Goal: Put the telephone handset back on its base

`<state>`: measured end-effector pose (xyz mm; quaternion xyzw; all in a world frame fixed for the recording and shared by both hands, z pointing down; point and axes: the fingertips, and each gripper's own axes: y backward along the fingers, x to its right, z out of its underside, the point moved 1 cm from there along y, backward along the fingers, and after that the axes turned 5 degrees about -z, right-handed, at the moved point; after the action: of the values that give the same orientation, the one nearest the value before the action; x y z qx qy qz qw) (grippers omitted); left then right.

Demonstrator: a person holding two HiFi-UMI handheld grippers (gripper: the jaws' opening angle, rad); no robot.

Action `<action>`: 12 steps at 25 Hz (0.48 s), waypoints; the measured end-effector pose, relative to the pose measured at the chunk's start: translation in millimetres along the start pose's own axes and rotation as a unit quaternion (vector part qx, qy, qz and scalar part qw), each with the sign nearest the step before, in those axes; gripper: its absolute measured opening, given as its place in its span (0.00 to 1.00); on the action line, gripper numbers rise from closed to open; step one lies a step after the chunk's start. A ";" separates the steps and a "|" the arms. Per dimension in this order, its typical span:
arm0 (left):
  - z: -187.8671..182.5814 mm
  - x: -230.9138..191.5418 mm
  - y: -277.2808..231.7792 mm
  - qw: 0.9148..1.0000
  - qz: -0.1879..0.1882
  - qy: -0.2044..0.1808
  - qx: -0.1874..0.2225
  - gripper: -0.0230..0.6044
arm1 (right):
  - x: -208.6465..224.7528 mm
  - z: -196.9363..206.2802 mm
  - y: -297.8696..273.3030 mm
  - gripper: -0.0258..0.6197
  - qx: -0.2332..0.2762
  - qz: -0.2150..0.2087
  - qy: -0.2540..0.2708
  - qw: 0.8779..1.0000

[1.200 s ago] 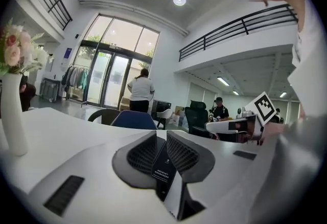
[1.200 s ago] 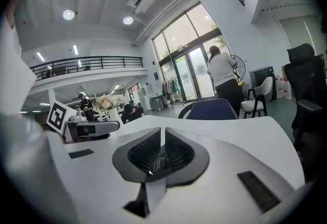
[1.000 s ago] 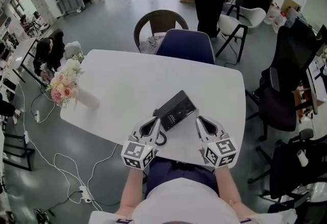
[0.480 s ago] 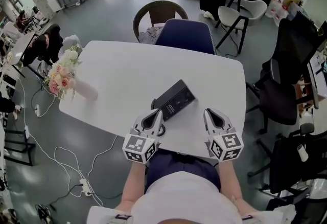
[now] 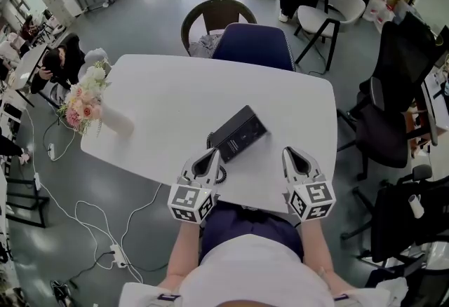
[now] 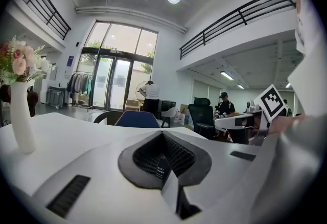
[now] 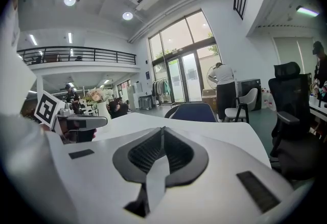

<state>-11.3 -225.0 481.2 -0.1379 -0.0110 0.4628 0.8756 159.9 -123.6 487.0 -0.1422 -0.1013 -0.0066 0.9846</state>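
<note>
The black telephone (image 5: 238,133) lies slantwise on the white table (image 5: 175,99) near its front edge. It reads as one dark block, so I cannot tell the handset apart from the base. Its coiled cord (image 5: 222,174) curls at its near left end. My left gripper (image 5: 212,153) sits just short of that end, shut and holding nothing. In the left gripper view the gripper (image 6: 162,134) shows its jaws meeting over bare table. My right gripper (image 5: 289,152) is right of the phone and apart from it. It (image 7: 163,130) is also shut and holds nothing.
A white vase of pink flowers (image 5: 88,99) stands at the table's left edge. A blue chair (image 5: 254,48) and a brown chair (image 5: 214,22) are at the far side. Black office chairs (image 5: 393,95) crowd the right. Cables (image 5: 84,218) trail on the floor at left.
Both grippers have drawn back a little from the telephone, the right one further to the right. The standing person at the back has walked away.
</note>
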 end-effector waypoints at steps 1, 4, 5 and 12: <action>0.2 0.6 0.0 1.000 -0.001 0.002 0.001 0.06 | -0.3 0.4 0.4 0.11 0.000 0.000 0.000 1.000; 2.6 1.8 0.5 1.000 -0.002 0.001 -0.001 0.06 | -1.7 1.9 1.1 0.11 -0.001 0.000 0.000 1.000; 3.8 1.9 0.8 1.000 -0.003 0.000 -0.002 0.06 | -2.1 2.6 1.0 0.11 -0.002 -0.001 -0.001 1.000; 7.8 0.9 3.7 1.000 -0.006 0.003 -0.005 0.06 | -7.0 5.9 0.2 0.11 -0.005 -0.008 -0.005 1.000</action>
<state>-14.9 -220.5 487.7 -0.1439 -0.0114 0.4574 0.8775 151.9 -121.9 491.1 -0.1465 -0.1072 -0.0145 0.9833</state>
